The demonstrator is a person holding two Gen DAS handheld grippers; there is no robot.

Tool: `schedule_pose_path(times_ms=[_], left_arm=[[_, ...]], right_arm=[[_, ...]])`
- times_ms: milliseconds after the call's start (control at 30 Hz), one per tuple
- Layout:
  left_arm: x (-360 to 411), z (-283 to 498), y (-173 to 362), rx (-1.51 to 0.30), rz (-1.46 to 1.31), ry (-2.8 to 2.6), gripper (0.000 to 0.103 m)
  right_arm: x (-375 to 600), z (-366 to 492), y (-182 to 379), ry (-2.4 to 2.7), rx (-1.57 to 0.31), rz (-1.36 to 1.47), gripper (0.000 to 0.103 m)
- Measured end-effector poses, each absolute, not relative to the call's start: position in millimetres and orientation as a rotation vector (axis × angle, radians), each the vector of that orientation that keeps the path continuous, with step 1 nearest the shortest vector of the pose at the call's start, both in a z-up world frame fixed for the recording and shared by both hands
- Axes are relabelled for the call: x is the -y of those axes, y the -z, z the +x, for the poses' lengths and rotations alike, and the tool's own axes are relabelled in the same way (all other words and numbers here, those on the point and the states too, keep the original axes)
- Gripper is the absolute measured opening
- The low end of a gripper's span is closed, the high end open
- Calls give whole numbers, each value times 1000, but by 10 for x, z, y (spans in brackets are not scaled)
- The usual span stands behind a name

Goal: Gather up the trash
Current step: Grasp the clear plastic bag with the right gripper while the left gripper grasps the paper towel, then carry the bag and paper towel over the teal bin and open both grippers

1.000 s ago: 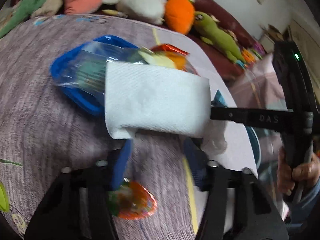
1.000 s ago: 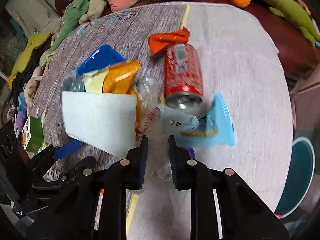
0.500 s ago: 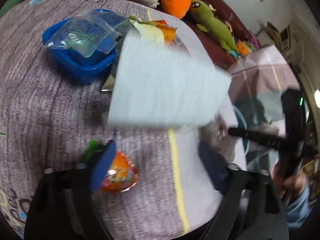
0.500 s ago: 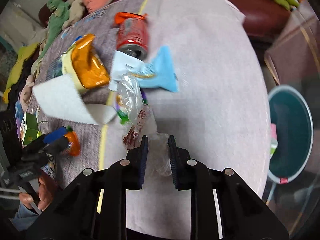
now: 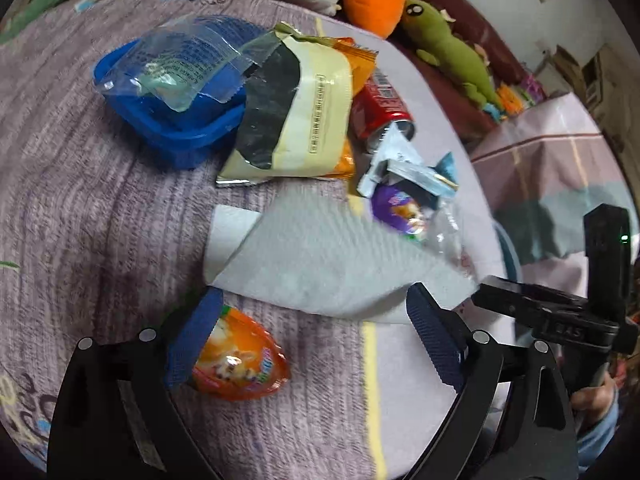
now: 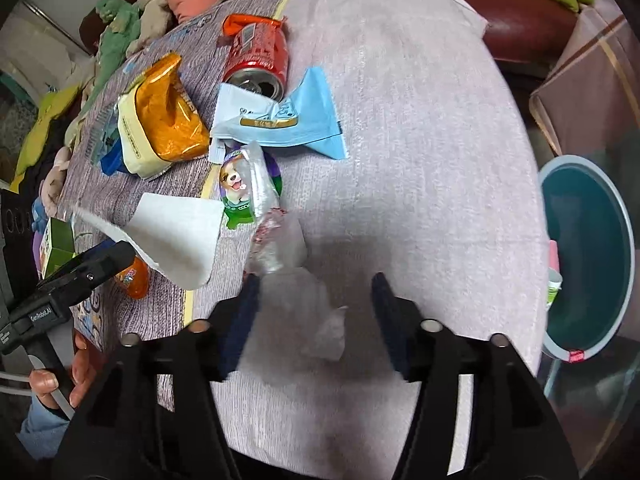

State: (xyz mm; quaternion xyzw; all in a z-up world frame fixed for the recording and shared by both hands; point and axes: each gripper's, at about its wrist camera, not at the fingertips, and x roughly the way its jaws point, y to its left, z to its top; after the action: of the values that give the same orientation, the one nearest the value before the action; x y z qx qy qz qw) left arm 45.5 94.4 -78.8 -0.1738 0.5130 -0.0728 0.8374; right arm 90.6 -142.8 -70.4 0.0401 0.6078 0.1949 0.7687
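- Table (image 6: pixel 420 120): covered in a ribbed, woven purple-grey cloth with a yellow stripe; the right half lies bare up to its rounded edge, giving open room there.
- Teal bin (image 6: pixel 592 256): round, pale-rimmed, on the floor just beyond that edge.
- Trash cluster, left half: red drink can (image 6: pixel 258 60) on its side, open mouth facing the camera; light-blue wrapper (image 6: pixel 308 124) touching it; orange foil snack bag (image 5: pixel 296 112) with a cream back panel, print too small to read; blue plastic tub (image 5: pixel 176 124) under a clear film packet.
- White paper towel (image 5: pixel 320 256): embossed, folded, lying loose on the cloth.
- Orange egg-shaped capsule (image 5: pixel 236 364): glossy, against the left gripper's near finger.
- Left gripper (image 5: pixel 316 340): jaws just opened wide, gripping nothing; "GenRobot.AI" printed on its side.
- Right gripper (image 6: pixel 316 312): jaws just parted, crumpled clear plastic (image 6: pixel 296 280) loose between them.
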Motion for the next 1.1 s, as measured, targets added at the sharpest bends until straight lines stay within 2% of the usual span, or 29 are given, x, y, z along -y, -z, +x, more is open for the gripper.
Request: schedule_pose_path(times_ms=[233, 267, 300, 333, 367, 400, 500, 533, 600, 867, 1100], left_arm=[[-740, 614, 902, -1103, -287, 172, 93], [-703, 627, 907, -1100, -277, 179, 87], [-639, 643, 910, -1099, -258, 195, 75], [-566, 664, 918, -1105, -235, 211, 70], [-516, 677, 923, -1106, -221, 219, 59], [-456, 689, 921, -1101, -205, 223, 44], [-369, 709, 888, -1089, -204, 235, 18], [-348, 711, 860, -1080, -200, 236, 15], [-324, 673, 760, -1051, -190, 239, 12], [-200, 525, 353, -989, -161, 300, 12], [348, 614, 202, -1004, -110, 426, 12]], right_arm=[[1350, 877, 757, -449, -1305, 93, 60], [1364, 870, 758, -451, -1303, 100, 54], [1378, 859, 757, -461, -1303, 113, 45], [1389, 846, 754, -476, -1304, 126, 40], [1393, 831, 745, -492, -1304, 135, 34], [1393, 823, 737, -499, -1302, 135, 30], [1459, 793, 695, -508, -1292, 164, 21], [1501, 786, 679, -508, -1291, 177, 20], [1610, 783, 642, -503, -1283, 214, 19], [2114, 797, 433, -473, -1215, 350, 18], [2686, 804, 142, -394, -1102, 431, 18]])
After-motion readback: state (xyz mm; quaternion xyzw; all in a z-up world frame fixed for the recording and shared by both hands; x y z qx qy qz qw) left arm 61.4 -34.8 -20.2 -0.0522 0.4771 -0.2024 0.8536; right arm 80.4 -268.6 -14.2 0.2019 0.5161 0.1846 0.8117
